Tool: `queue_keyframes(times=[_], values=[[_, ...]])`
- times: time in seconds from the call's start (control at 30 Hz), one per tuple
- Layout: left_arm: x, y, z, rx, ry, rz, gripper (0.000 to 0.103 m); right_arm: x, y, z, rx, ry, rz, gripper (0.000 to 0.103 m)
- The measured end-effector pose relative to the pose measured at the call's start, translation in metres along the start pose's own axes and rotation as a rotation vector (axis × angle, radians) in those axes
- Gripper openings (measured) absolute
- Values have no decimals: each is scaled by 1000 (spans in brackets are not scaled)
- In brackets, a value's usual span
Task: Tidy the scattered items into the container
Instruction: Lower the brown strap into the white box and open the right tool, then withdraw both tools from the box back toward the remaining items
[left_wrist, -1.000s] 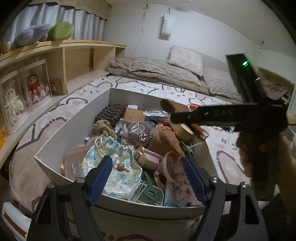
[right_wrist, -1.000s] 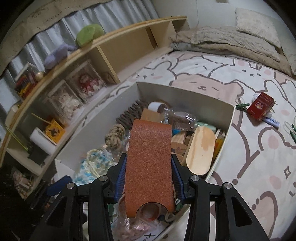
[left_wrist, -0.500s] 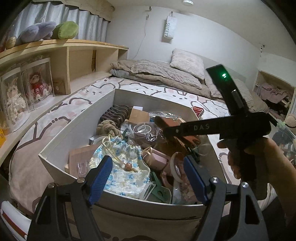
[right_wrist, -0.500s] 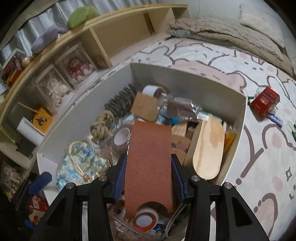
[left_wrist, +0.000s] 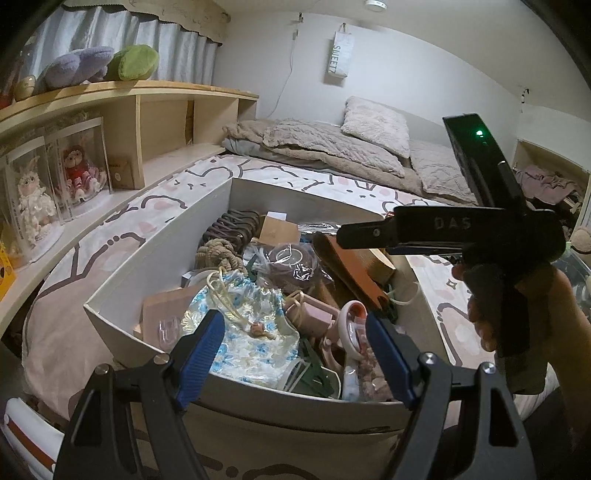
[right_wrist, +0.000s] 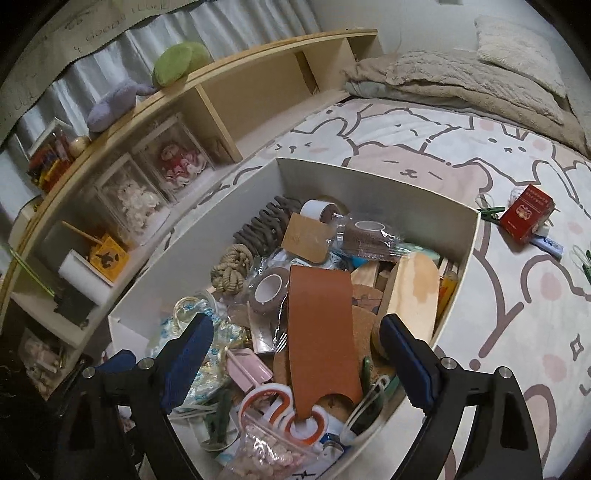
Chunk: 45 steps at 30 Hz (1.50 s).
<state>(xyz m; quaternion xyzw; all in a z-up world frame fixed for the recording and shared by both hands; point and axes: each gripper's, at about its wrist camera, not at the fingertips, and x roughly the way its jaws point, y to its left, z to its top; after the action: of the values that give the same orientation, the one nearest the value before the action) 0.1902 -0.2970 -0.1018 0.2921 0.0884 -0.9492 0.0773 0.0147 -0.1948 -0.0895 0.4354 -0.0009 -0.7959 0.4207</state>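
Observation:
A white box on the bed is full of small items. A brown leather sleeve lies loose on top of the pile; it also shows in the left wrist view. My right gripper is open above it, jaws wide on either side, not touching it. My left gripper is open and empty over the box's near wall. The right gripper's body hangs over the box's right side in the left wrist view. A red packet, green clips and a small tube lie on the bedsheet.
A wooden shelf with doll cases and plush toys runs along the left. Pillows and a blanket lie at the bed's far end. The box holds a wooden board, tape rolls, a rope knot and a floral pouch.
My right gripper opened and let go of the brown leather sleeve, which now lies on the pile in the box. Both grippers came closer over the box.

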Motion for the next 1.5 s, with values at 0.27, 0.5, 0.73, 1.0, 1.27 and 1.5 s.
queue_keyframes(times=[0.27, 0.5, 0.73, 1.0, 1.27, 1.5], values=[[-4, -7, 3, 13, 5, 19, 79, -17, 3, -6, -6, -16, 31, 92], [-7, -13, 6, 10, 8, 26, 79, -40, -1, -11, -5, -55, 42, 92], [-13, -23, 10, 14, 2, 35, 79, -64, -6, -18, -17, -108, 62, 103], [-17, -31, 11, 3, 3, 45, 81, -85, -4, -26, -71, -139, 45, 103], [-28, -37, 16, -5, -12, 77, 103, -107, -7, -32, -89, -178, 38, 103], [-36, -47, 23, 11, -35, 107, 103, -121, -15, -37, -102, -197, 16, 103]])
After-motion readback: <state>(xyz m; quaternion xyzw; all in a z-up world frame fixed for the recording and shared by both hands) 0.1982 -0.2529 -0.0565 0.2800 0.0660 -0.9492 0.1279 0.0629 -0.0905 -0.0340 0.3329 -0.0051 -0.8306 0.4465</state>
